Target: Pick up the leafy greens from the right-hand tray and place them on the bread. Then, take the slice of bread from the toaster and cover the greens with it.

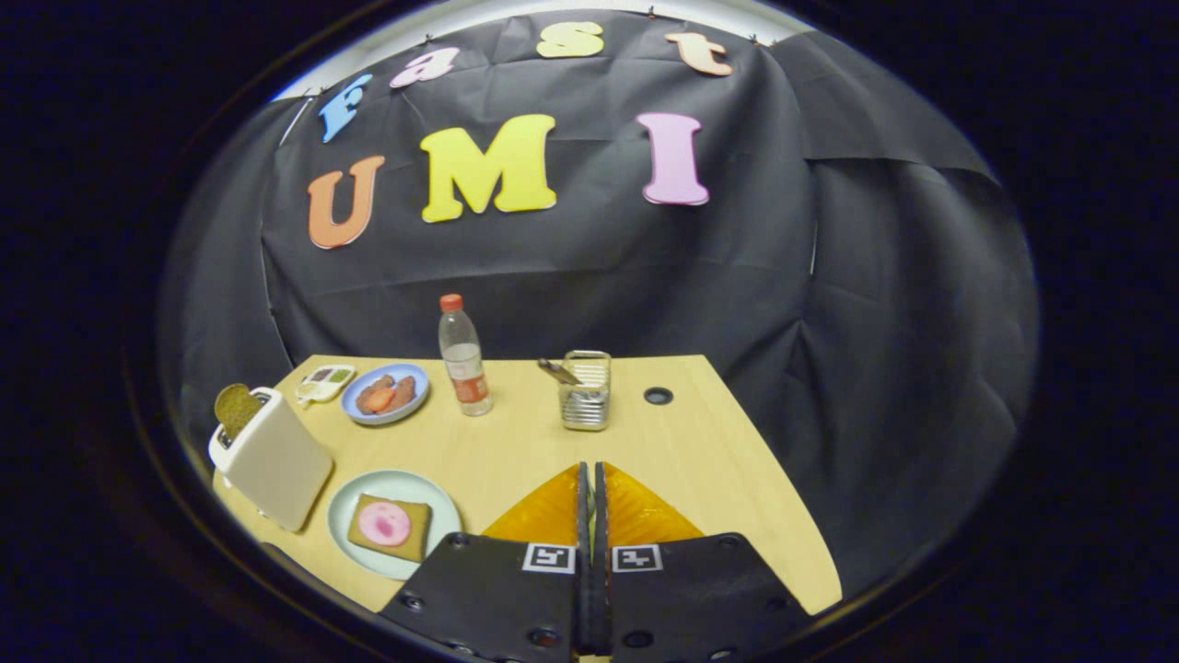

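Closed tight on nothing, the gripper (590,479) hangs above the table (700,460); bread (389,527) waits on its plate (345,516), ready for greens.

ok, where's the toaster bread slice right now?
Gripper view: the bread slice sticks up from the white toaster, left of and beyond the shut gripper, behind the green plate.

We are seeing the gripper (590,483) hovering over the bench (682,460) with its jaws pressed together on nothing. Off to their left, bread (391,526) topped with a pink slice is lying on a pale plate (345,506), beside a white toaster (274,459) holding a slice (236,408).
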`<state>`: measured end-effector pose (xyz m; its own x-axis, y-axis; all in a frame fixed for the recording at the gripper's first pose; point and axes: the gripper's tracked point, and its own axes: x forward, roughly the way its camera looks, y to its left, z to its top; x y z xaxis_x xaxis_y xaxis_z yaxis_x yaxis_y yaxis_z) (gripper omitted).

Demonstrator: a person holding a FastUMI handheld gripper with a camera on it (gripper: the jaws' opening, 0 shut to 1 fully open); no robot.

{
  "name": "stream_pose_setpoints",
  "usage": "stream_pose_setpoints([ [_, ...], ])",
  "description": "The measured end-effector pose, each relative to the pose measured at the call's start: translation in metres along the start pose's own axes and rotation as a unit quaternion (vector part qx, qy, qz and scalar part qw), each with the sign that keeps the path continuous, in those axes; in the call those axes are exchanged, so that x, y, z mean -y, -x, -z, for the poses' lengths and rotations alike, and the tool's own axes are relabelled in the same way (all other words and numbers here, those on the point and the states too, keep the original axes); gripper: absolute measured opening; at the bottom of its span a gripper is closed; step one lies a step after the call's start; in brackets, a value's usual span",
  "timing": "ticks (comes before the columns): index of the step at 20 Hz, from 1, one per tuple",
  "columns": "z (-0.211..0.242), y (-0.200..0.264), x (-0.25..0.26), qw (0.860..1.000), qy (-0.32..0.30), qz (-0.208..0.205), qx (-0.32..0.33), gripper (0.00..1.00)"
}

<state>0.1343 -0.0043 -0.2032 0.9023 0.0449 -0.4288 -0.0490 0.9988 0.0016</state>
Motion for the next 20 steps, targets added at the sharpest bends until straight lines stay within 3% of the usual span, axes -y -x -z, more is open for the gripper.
stream_pose_setpoints([
  [6, -0.008, 0.008, -0.132, 0.999, -0.007, -0.050, 0.009, 0.00],
  [13, 0.023, 0.002, -0.271, 0.992, -0.040, -0.117, -0.017, 0.00],
  [17, 0.041, -0.009, -0.302, 0.987, -0.074, -0.142, -0.033, 0.00],
  [20, 0.057, -0.022, -0.291, 0.986, -0.097, -0.129, -0.052, 0.00],
])
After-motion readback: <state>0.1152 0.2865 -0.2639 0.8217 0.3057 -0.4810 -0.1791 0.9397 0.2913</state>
